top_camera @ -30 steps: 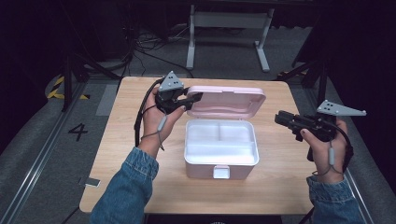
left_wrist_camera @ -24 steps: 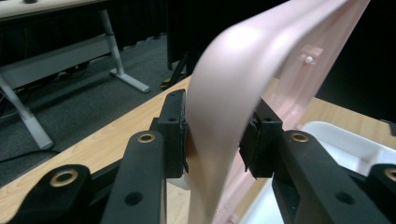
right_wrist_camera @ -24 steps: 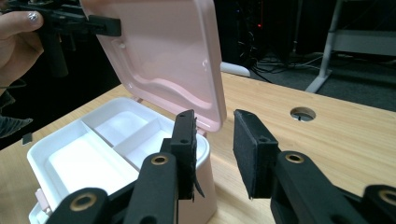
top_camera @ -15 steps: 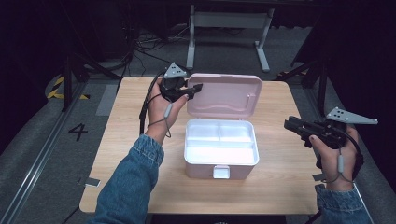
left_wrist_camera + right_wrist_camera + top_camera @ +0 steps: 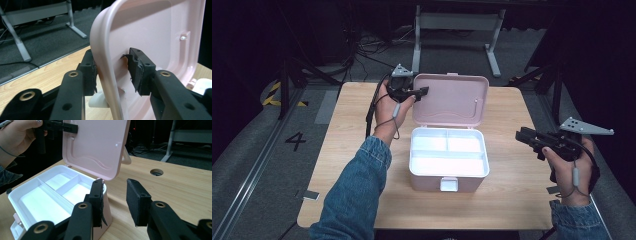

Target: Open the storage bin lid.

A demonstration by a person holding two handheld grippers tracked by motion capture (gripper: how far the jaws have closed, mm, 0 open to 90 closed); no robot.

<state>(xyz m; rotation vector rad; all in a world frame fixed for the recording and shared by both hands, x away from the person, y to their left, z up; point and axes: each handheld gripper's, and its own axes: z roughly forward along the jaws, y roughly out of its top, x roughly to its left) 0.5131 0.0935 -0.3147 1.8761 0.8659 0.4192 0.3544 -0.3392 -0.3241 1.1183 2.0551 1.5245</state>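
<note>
At the middle of the wooden table (image 5: 352,150) stands an open pink box (image 5: 449,167), its lid (image 5: 452,100) raised upright. The left gripper (image 5: 418,92) straddles the lid's left edge, its jaws just opening, one pad off the plastic. The right gripper (image 5: 521,135) hovers beside the box, jaws widening and empty.

Pink box (image 5: 449,170) mid-table, lid (image 5: 451,100) up & open; white inner tray (image 5: 448,152) w/ 3 empty compartments.
</note>
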